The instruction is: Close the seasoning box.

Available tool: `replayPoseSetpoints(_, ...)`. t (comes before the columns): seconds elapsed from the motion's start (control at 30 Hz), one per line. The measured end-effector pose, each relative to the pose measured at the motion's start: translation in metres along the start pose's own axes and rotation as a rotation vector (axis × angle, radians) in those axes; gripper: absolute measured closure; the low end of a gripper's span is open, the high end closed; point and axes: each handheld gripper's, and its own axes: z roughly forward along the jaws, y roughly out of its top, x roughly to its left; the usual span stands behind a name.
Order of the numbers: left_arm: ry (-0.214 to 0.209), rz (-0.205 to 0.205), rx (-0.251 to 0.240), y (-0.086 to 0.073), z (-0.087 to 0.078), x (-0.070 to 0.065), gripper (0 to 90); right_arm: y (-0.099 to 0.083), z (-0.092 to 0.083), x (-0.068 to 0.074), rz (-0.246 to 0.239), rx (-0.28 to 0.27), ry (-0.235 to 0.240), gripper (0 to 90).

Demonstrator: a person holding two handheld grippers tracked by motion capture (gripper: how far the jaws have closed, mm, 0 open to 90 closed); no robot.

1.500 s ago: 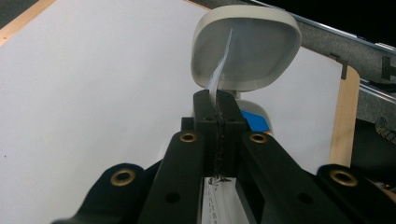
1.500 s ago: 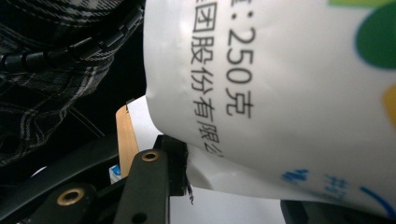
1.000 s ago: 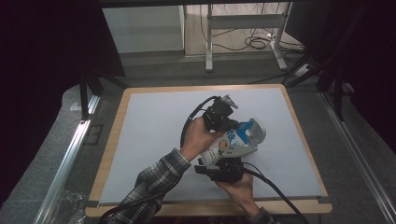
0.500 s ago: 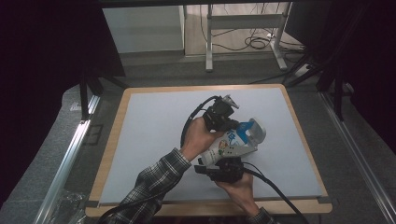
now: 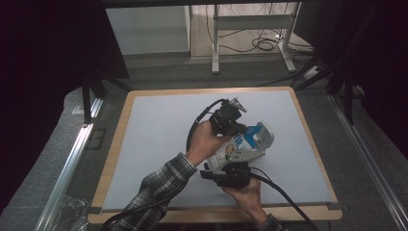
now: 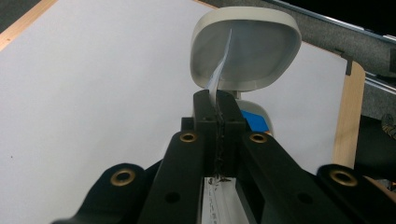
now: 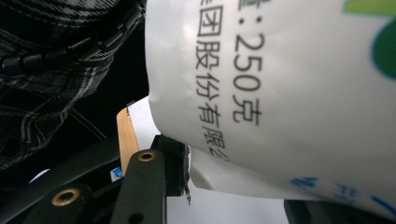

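High view showed both hands raised a little above the white table (image 5: 159, 144), with a white and blue pouch (image 5: 239, 147) held between the 2 tools. The left tool (image 5: 239, 129) came onto the pouch from the far side, and the right tool (image 5: 230, 169) held it from the near side, close to the person.

In the left gripper view, the 2 black jaws stood fully together, and a thin white strip (image 6: 219, 77) of the packaging was pinched between them. This strip ran up toward the grey, rounded cap (image 6: 246, 49) of the pouch, just beyond the jaw tips. In the right gripper view, the printed body of the pouch (image 7: 280, 93) lay across the jaws; they stood part way closed, and 1 pad (image 7: 175, 170) pressed its lower edge, so this tool seemed to clamp the body.

I judged that the step in hand was the opening of the pouch: 1 tool steadied the body while the other gripped the thin strip near the cap. The next move probably called for a firm pull of the left tool away from the right one, while the right grip did not slip. The pouch was soft, so it could fold or twist under the pull.
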Motion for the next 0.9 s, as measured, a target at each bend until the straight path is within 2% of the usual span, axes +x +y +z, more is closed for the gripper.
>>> replayPoseSetpoints(0.9,0.000,0.006,0.011,0.0020,0.0008,-0.0007,89.5,0.0004,-0.0001,0.0003,0.003,-0.003,0.001,61.9)
